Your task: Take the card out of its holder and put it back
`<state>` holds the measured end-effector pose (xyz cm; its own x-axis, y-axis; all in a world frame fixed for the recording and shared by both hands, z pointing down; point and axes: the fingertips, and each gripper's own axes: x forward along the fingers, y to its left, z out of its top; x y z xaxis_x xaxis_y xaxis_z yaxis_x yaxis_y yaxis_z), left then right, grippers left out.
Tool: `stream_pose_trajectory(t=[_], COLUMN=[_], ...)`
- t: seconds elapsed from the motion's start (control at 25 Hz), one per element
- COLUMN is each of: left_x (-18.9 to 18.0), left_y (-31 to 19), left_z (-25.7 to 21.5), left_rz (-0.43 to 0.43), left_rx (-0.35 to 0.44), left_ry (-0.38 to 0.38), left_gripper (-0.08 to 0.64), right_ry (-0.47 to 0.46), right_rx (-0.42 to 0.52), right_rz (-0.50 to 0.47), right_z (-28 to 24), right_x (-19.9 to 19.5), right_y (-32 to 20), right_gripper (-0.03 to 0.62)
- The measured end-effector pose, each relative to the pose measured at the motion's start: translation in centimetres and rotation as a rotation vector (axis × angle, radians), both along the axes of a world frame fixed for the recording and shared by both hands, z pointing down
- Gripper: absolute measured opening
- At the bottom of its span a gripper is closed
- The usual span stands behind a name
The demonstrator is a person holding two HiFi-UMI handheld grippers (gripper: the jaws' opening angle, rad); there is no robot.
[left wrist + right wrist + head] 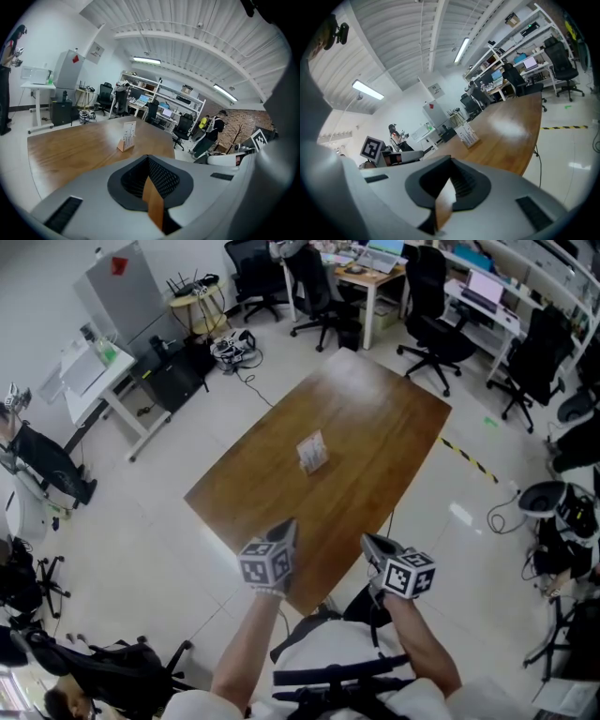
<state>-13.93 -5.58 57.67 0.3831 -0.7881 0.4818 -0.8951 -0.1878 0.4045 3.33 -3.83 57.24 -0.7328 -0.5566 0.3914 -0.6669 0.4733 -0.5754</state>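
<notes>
A white printed card (312,450) stands upright in its small wooden holder (315,465) near the middle of the brown table (375,427). In the left gripper view the card and holder (126,137) stand well ahead on the tabletop. They lie ahead and to the right in the right gripper view, card and holder (467,135). My left gripper (285,532) and right gripper (371,545) hover side by side at the table's near corner, far short of the card. Both are shut with nothing in them, left gripper (151,187), right gripper (443,197).
Office chairs (433,306) and desks (375,273) stand beyond the table's far end. A white desk (94,381) and grey cabinet (127,287) are at the left. Black-and-yellow floor tape (469,457) runs right of the table. A person (212,133) stands off the table's far right.
</notes>
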Motion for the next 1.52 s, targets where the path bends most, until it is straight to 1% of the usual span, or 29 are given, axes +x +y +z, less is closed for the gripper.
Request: stream_pose_trajectory(t=[0.16,0.44,0.52,0.64,0.72,0.88,0.92,1.0,1.08,1.16,1.28,1.4,1.52], left_x=[-0.4,-2.1,-2.1,-1.7,-1.8,-1.7,-1.7,-1.6,-1.6,-1.9,-2.1,-1.7,-0.8], left_y=[-1.3,-5.1,-6.7,-9.1,-10.6,-13.3,-14.0,-15.2,-16.5,-18.0,-20.0,-21.8,-22.9], left_z=[-0.2,1.3,1.6,1.4,1.3,2.4,2.8,3.9,4.7,5.2,5.9,6.4,7.2], left_rz=[0.006,0.014,0.022,0.045,0.060,0.096,0.105,0.125,0.141,0.149,0.177,0.227,0.276], left_rx=[0.006,-0.012,-0.011,0.015,0.026,0.013,0.004,-0.015,-0.022,-0.019,-0.015,-0.013,-0.027], left_ry=[-0.004,-0.046,-0.062,-0.083,-0.093,-0.098,-0.097,-0.100,-0.111,-0.115,-0.113,-0.118,-0.140], left_gripper=[0.000,0.000,0.000,0.000,0.000,0.002,0.014,0.122,0.129,0.170,0.198,0.199,0.199], right_ry=[0.008,0.013,0.009,0.018,0.013,0.003,0.002,0.002,0.004,0.008,0.016,0.030,0.035], right_rx=[0.004,-0.019,-0.003,0.031,0.047,0.075,0.079,0.080,0.076,0.068,0.058,0.063,0.065], right_rz=[-0.015,-0.024,-0.019,-0.025,-0.037,-0.058,-0.066,-0.079,-0.086,-0.090,-0.095,-0.098,-0.095], right_z=[-0.5,0.7,0.4,-0.4,-1.2,-2.0,-2.1,-2.0,-1.7,-1.2,-0.7,-0.5,-0.1], right_x=[-0.3,0.0,0.5,0.7,-0.2,-2.3,-2.8,-3.4,-3.7,-3.9,-4.5,-5.0,-5.4], right_y=[-0.6,-1.0,-2.0,-4.0,-5.5,-8.6,-9.2,-10.2,-11.1,-12.0,-13.3,-14.8,-16.2], right_gripper=[0.000,0.000,0.000,0.000,0.000,0.000,0.000,0.000,0.000,0.000,0.000,0.000,0.000])
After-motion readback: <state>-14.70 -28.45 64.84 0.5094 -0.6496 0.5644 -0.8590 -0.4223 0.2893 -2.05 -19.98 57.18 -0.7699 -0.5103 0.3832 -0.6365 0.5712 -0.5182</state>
